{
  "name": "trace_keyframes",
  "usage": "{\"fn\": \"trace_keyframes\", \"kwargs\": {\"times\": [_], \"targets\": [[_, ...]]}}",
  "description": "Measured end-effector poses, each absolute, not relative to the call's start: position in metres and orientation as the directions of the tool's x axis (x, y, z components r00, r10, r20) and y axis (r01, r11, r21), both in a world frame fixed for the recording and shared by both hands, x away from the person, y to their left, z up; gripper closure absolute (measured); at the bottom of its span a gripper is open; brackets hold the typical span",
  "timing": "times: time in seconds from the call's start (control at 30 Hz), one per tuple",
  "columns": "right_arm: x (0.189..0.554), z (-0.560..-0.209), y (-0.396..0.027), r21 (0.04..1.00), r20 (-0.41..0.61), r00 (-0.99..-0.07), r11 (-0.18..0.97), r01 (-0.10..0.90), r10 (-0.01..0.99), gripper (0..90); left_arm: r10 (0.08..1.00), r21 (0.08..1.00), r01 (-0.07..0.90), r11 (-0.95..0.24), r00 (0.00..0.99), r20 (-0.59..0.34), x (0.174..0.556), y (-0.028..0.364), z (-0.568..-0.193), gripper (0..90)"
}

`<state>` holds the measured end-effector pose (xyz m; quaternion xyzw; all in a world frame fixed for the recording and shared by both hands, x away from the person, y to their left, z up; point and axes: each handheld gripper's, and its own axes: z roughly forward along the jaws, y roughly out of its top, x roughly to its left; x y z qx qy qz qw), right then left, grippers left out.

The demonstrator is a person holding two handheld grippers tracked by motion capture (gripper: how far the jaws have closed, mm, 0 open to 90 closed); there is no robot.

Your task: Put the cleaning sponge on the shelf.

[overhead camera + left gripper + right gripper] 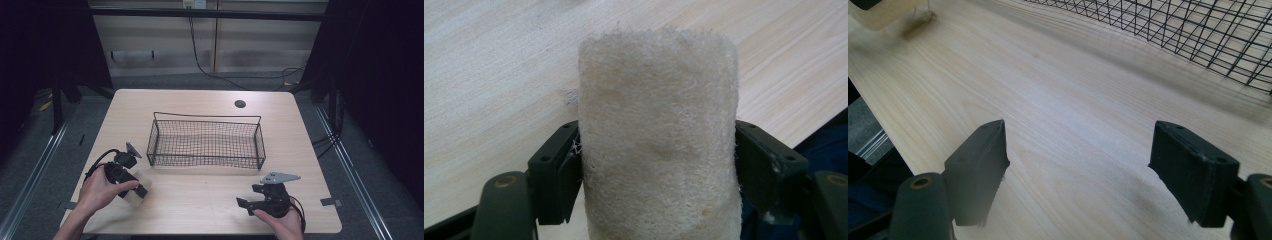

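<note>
Left tool [656, 165] clamps the loofah [658, 135] between its jaws.

A pale wooden table [200, 200] carries a black wire basket [206, 142] standing near its middle.

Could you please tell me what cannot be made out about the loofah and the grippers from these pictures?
- Loofah: its lower end is cut off by the bottom edge of the left gripper view; in the high view the hand and left gripper cover most of it.
- Right gripper: in the high view its jaws are too small and dark to judge.
- Basket: cut off by the right gripper view's top and right edges.
</note>
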<state>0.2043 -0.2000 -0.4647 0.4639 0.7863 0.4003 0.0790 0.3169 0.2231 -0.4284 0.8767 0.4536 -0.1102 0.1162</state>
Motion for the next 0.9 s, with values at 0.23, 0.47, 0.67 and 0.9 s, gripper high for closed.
{"fn": "trace_keyframes", "kwargs": {"times": [0.23, 0.47, 0.67, 0.9], "targets": [[0.205, -0.465, -0.2, 0.702, 0.252, -0.555, 0.245, 0.669, 0.793, 22.1, 0.737, 0.137, 0.802, -0.581, 0.59, -0.33, 0.315, 0.224, -0.422, 26.7], [0.205, -0.465, -0.2, 0.7, 0.255, -0.555, 0.244, 0.671, 0.792, 22.1, 0.708, 0.162, 0.783, -0.601, 0.615, -0.348, 0.312, 0.223, -0.41, 26.7], [0.204, -0.465, -0.2, 0.701, 0.254, -0.557, 0.246, 0.669, 0.791, 22.0, 0.694, 0.177, 0.782, -0.597, 0.614, -0.376, 0.314, 0.227, -0.405, 26.7], [0.205, -0.465, -0.2, 0.701, 0.255, -0.557, 0.246, 0.669, 0.79, 21.9, 0.683, 0.197, 0.775, -0.6, 0.625, -0.379, 0.313, 0.23, -0.399, 26.6]]}}
